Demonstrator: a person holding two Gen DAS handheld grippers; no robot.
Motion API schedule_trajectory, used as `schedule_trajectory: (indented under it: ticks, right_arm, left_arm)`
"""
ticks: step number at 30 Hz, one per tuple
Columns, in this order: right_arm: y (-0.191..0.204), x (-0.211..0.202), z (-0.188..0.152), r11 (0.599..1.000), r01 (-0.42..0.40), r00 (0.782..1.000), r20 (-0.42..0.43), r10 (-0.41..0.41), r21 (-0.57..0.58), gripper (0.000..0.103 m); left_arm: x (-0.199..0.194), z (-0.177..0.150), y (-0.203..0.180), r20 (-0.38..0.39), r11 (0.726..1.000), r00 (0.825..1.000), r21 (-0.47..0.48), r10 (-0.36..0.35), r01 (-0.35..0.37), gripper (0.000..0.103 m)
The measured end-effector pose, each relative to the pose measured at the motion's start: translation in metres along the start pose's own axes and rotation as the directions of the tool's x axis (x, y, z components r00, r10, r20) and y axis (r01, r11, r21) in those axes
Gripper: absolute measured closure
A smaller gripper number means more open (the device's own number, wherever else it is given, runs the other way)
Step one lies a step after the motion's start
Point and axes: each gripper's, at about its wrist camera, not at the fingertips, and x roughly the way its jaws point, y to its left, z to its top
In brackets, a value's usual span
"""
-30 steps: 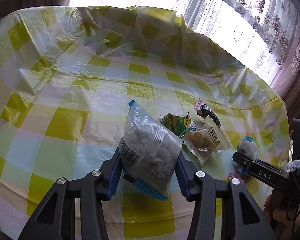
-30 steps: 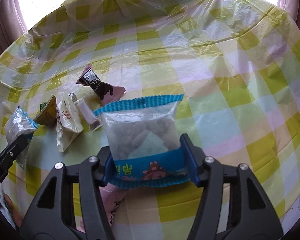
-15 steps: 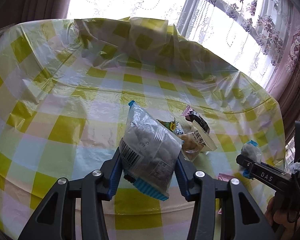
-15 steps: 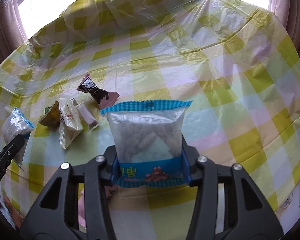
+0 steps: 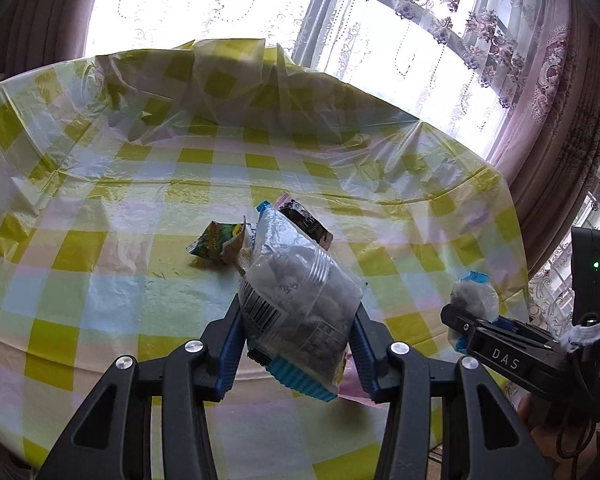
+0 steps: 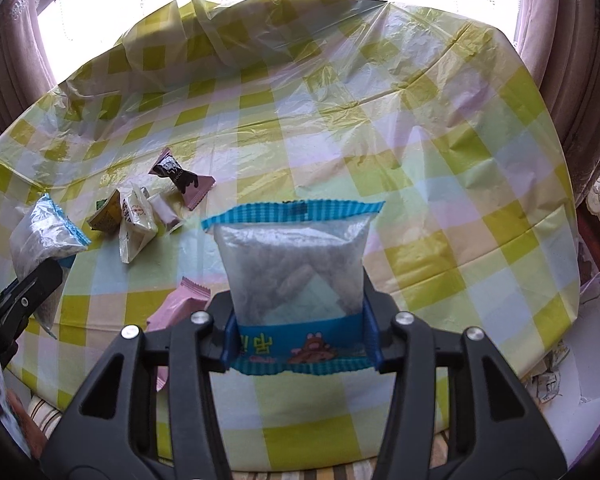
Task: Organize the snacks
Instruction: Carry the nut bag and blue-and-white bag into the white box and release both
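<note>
A glossy, crinkled plastic checked cloth (image 6: 440,168) covers the surface, while clear shiny plastic snack bags (image 6: 296,256) sit between matt black plastic hand-held gripper (image 6: 300,340) arms with bright metal screws.

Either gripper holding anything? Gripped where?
Both. Left gripper: clear snack bag, jaws on its lower sides. Right gripper: blue-edged bag, at its bottom band.

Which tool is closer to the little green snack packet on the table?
Left. The left tool, holding a clear bag, hangs just in front of the green packet. The right tool is farther off to its side.
</note>
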Motion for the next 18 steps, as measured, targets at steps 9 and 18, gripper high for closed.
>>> schedule_trajectory:
  ticks: [9, 18]
  right_arm:
    - [-0.030, -0.031, -0.020, 1.000, 0.000, 1.000, -0.015, 0.000, -0.007, 0.051]
    - [-0.062, -0.060, -0.032, 1.000, 0.016, 1.000, -0.011, -0.016, -0.001, 0.051]
  left_arm:
    - [-0.007, -0.014, -0.049, -0.044, 0.995, 0.995, 0.038, -0.092, 0.094, 0.054]
    - [-0.013, -0.026, -0.093, -0.089, 0.983, 0.982, 0.069, -0.165, 0.171, 0.054]
